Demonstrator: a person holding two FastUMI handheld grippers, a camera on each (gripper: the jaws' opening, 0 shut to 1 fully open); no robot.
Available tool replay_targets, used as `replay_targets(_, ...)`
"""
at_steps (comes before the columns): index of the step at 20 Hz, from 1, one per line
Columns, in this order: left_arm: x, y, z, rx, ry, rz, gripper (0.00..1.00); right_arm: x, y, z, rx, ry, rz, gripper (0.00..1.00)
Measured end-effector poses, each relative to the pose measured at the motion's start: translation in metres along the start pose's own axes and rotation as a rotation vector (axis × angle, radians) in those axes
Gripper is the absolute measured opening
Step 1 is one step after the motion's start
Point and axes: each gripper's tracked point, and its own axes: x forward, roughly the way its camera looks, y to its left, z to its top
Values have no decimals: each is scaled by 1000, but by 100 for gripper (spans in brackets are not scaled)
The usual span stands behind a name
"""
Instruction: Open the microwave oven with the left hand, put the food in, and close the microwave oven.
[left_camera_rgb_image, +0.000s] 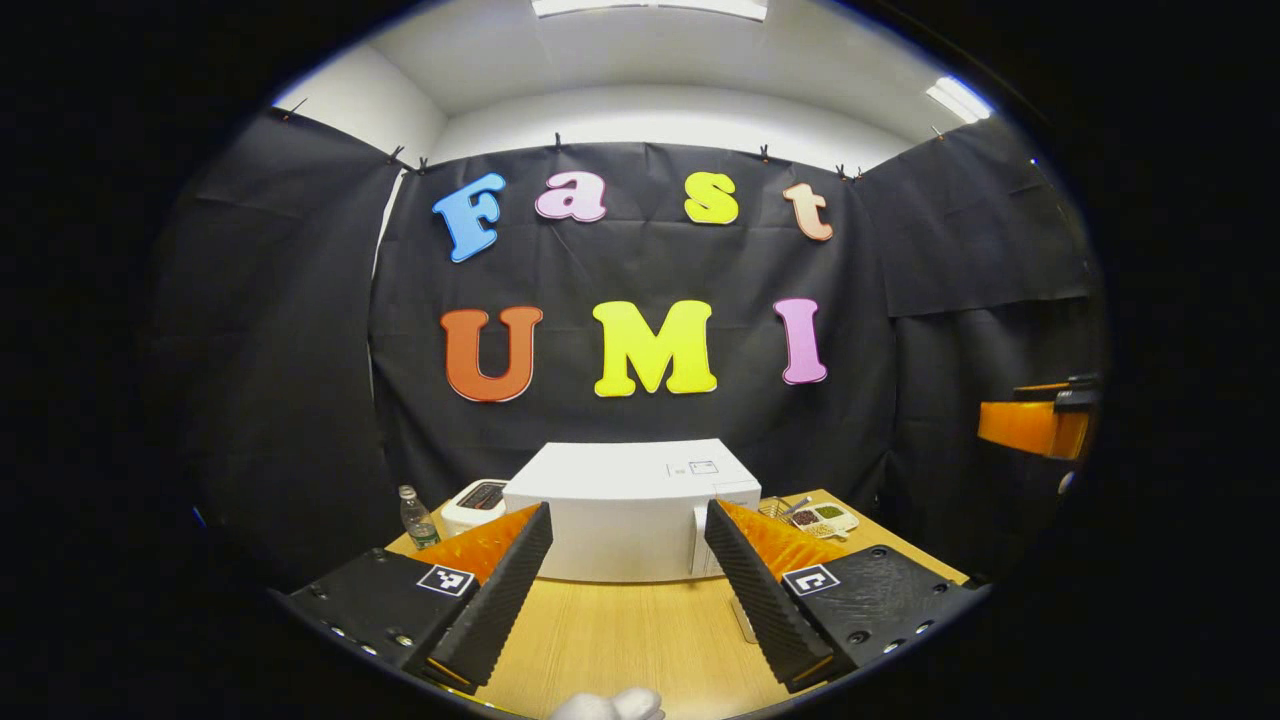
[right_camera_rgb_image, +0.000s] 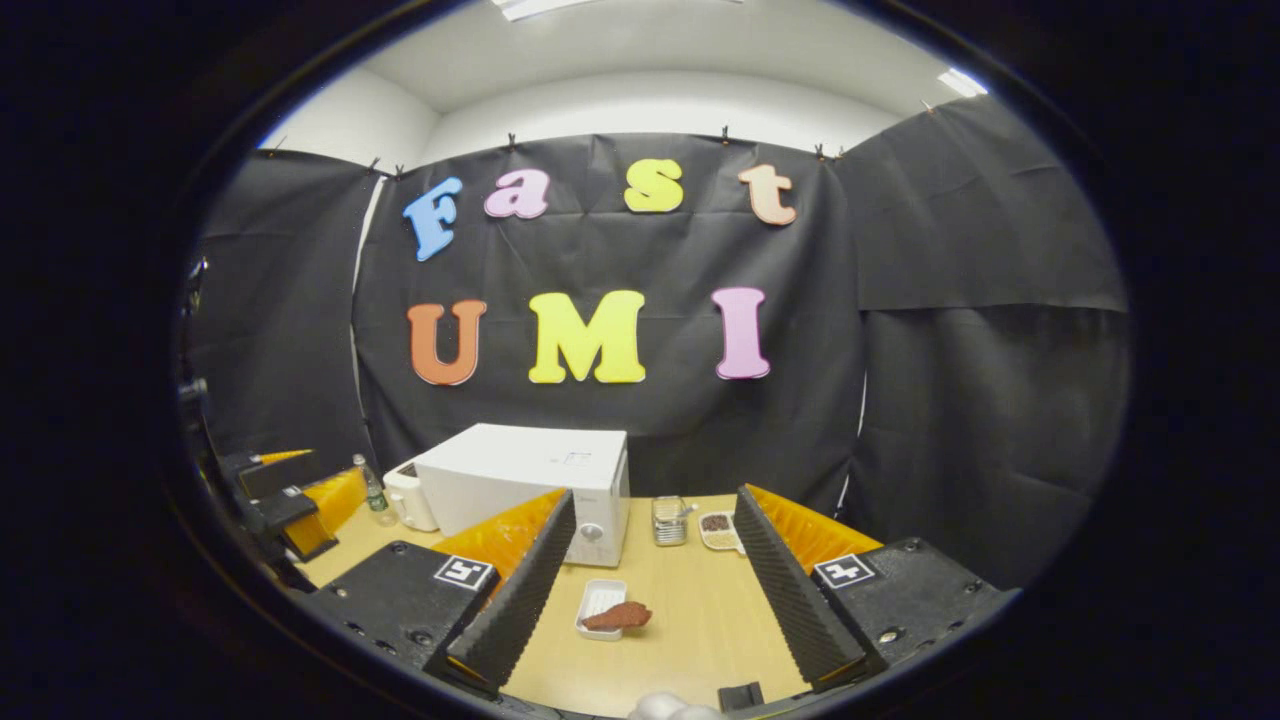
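The white microwave (left_camera_rgb_image: 620, 520) stands shut at the back of the wooden table (left_camera_rgb_image: 620, 640), straight ahead of my left gripper (left_camera_rgb_image: 628, 507), which is open and holds nothing. In the right gripper view the microwave (right_camera_rgb_image: 520, 470) sits left of centre with its door closed. The food, a reddish-brown piece on a small white tray (right_camera_rgb_image: 612, 612), lies on the table (right_camera_rgb_image: 700, 620) in front of the microwave. My right gripper (right_camera_rgb_image: 655, 494) is open above the table, with the tray low between its fingers but apart from them.
A white toaster (left_camera_rgb_image: 478, 498) and a plastic bottle (left_camera_rgb_image: 415, 518) stand left of the microwave. A wire basket (right_camera_rgb_image: 668, 520) and a compartment dish (right_camera_rgb_image: 720, 530) sit to its right. The other gripper (right_camera_rgb_image: 290, 505) is at the far left. Black cloth walls surround the table.
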Motion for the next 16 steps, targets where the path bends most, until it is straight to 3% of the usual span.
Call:
replay_targets(4, 43, -32, -39, -16, 25, -38, 96, 6, -25, 0, -21, 24, -25, 92)
replay_targets(5, 58, -41, -49, -17, 23, -48, 96, 8, -32, 0, -28, 35, -29, 100)
replay_targets(6, 73, -50, -60, -16, 28, -53, 96, 8, -38, -1, -32, 40, -35, 100)
replay_targets(7, 88, -58, -71, -10, 51, -60, 96, 9, -45, 1, -36, 44, -43, 92)
replay_targets(10, 134, -72, -104, -9, 73, -52, 96, 15, -65, -2, -37, 67, -61, 92)
replay_targets(11, 150, -78, -115, -13, 83, -50, 96, 17, -70, -2, -37, 68, -65, 100)
replay_targets(12, 167, -82, -126, -19, 96, -50, 96, 19, -76, -3, -44, 75, -75, 93)
replay_targets(13, 183, -85, -135, -17, 111, -48, 96, 22, -82, -6, -55, 84, -83, 100)
replay_targets(14, 197, -87, -143, -18, 114, -42, 96, 24, -86, -9, -61, 88, -86, 100)
replay_targets(15, 212, -90, -151, -14, 118, -38, 96, 27, -91, -10, -61, 95, -93, 92)
replay_targets(16, 225, -92, -157, -12, 127, -34, 96, 30, -97, -13, -56, 102, -98, 92)
